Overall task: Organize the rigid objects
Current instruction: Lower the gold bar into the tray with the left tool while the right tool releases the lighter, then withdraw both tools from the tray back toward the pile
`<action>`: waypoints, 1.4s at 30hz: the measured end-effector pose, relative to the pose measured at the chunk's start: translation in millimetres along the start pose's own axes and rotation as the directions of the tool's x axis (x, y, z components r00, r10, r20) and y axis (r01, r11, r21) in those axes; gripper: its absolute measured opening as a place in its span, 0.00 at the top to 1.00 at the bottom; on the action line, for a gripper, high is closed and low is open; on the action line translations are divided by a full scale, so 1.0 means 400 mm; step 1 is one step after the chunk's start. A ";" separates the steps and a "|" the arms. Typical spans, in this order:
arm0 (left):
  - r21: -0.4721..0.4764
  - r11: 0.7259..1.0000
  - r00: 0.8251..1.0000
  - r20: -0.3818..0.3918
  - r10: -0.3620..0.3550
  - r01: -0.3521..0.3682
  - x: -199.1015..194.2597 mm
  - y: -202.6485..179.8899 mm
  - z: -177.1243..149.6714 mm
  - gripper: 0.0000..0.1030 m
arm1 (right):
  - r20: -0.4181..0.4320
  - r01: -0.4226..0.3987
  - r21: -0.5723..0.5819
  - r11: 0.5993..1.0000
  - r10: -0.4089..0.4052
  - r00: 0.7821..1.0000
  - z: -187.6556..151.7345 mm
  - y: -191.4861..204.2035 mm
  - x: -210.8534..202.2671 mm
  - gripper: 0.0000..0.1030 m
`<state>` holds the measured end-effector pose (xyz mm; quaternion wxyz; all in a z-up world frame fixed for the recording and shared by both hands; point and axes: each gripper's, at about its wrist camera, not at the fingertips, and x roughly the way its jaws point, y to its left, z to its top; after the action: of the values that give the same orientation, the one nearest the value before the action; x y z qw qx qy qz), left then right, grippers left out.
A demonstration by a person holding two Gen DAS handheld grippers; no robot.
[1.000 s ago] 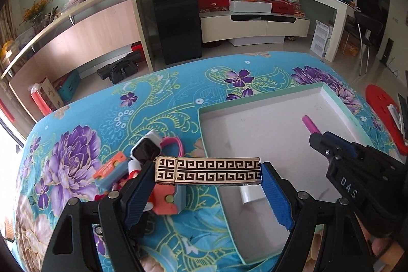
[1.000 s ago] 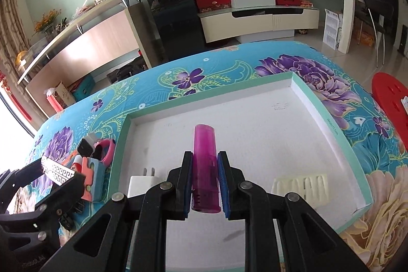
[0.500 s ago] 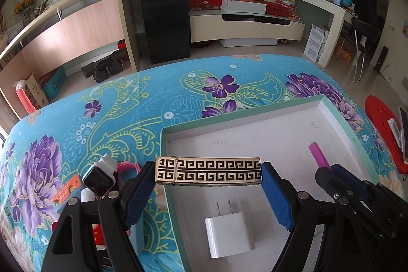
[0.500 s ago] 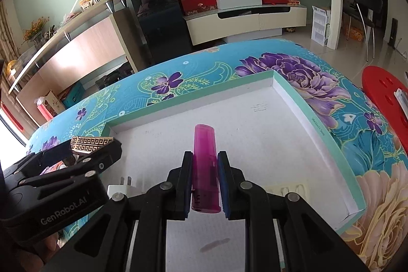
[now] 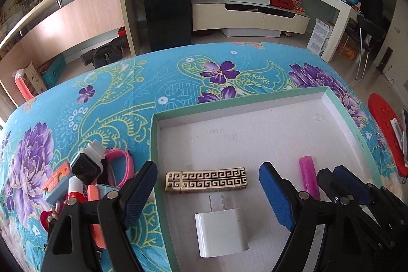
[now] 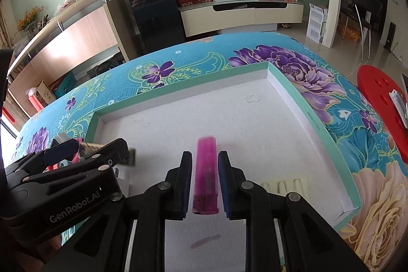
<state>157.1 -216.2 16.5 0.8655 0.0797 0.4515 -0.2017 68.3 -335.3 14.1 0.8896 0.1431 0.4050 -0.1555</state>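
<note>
A gold-and-black patterned bar (image 5: 206, 181) lies in the white tray (image 5: 255, 103), between the spread jaws of my left gripper (image 5: 207, 191), which is open and touches nothing. A white plug charger (image 5: 220, 231) lies just below the bar. My right gripper (image 6: 204, 185) has its jaws slightly apart around a pink lighter (image 6: 206, 177), which looks blurred and loose between them. The lighter also shows in the left wrist view (image 5: 308, 176).
A pile of small items, with a black watch (image 5: 86, 166), a pink band (image 5: 119, 161) and orange pieces (image 5: 54, 179), lies on the floral cloth left of the tray. A pale ridged piece (image 6: 285, 186) lies in the tray at right. The tray wall (image 6: 318, 119) stands on the right side.
My left gripper moved right over the tray, opened and let go of the patterned bar, which now lies in the tray. My right gripper's jaws have parted from the pink lighter.
</note>
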 end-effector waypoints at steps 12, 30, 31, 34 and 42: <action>-0.063 0.997 0.997 0.058 0.049 -0.046 -0.086 0.060 -0.002 0.00 | 0.039 0.021 0.055 0.998 -0.024 0.999 0.018 -0.038 -0.053 0.41; -0.266 0.929 0.947 0.123 0.297 -0.257 -0.276 0.300 -0.111 0.00 | 0.046 -0.023 -0.042 0.999 0.025 0.999 0.015 0.060 -0.073 0.18; -0.285 0.921 0.943 0.122 0.310 -0.266 -0.284 0.316 -0.118 0.00 | 0.046 -0.032 -0.051 0.998 0.035 0.998 0.013 0.074 -0.075 0.18; -0.337 0.898 0.933 0.120 0.340 -0.284 -0.309 0.357 -0.145 0.00 | 0.043 -0.070 -0.073 0.995 0.073 0.996 0.009 0.117 -0.082 0.18; -0.402 0.854 0.914 0.086 0.395 -0.331 -0.349 0.440 -0.204 0.00 | 0.009 -0.171 -0.138 0.976 0.174 0.985 -0.013 0.230 -0.096 0.18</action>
<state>98.9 8.0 75.0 0.9212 -0.0217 0.3850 0.0510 76.8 -243.3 52.0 0.9117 0.1147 0.3912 -0.0511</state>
